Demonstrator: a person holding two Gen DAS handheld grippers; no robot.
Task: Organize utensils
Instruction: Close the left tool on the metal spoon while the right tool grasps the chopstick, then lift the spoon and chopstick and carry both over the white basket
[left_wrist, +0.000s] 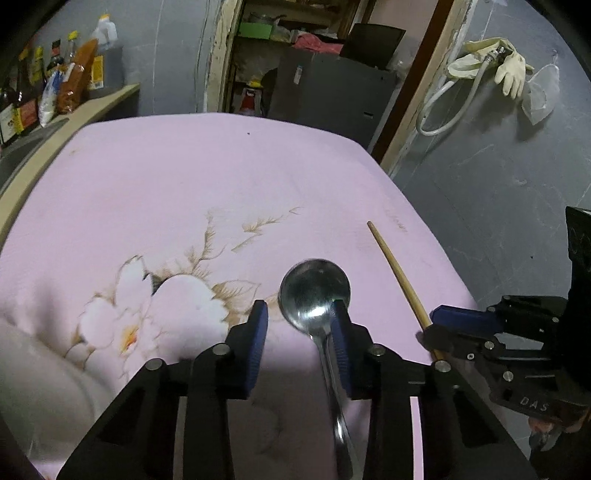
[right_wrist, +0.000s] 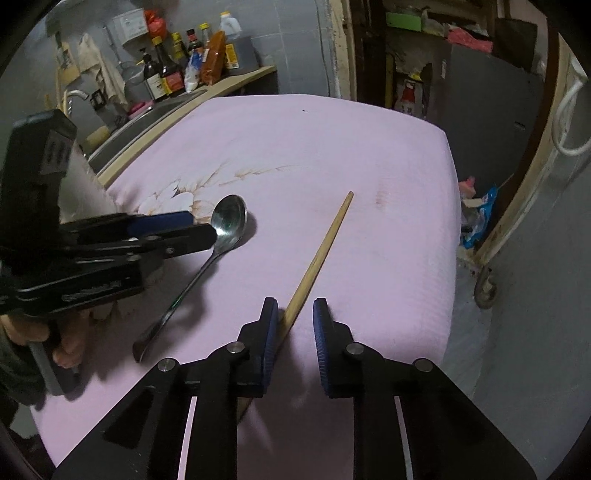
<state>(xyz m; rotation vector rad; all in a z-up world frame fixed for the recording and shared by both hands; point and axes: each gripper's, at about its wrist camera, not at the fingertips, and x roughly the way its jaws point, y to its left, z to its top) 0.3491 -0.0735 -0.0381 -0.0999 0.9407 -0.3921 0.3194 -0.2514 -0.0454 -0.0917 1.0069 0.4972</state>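
Left wrist view: your left gripper has its blue-padded fingers spread wide, gripping nothing; the metal spoon lies on the pink cloth with its bowl just inside the right-hand finger and its handle running back beneath that finger. Your right gripper is also spread wide and empty, and the wooden chopstick lies on the cloth with its near end passing just inside, possibly touching, the left-hand finger. Spoon and chopstick lie apart, angled the same way, the chopstick nearer the cloth's right edge. Beyond the cloth's far left corner, sauce bottles crowd a wooden counter; pale rubber gloves hang on the grey wall.
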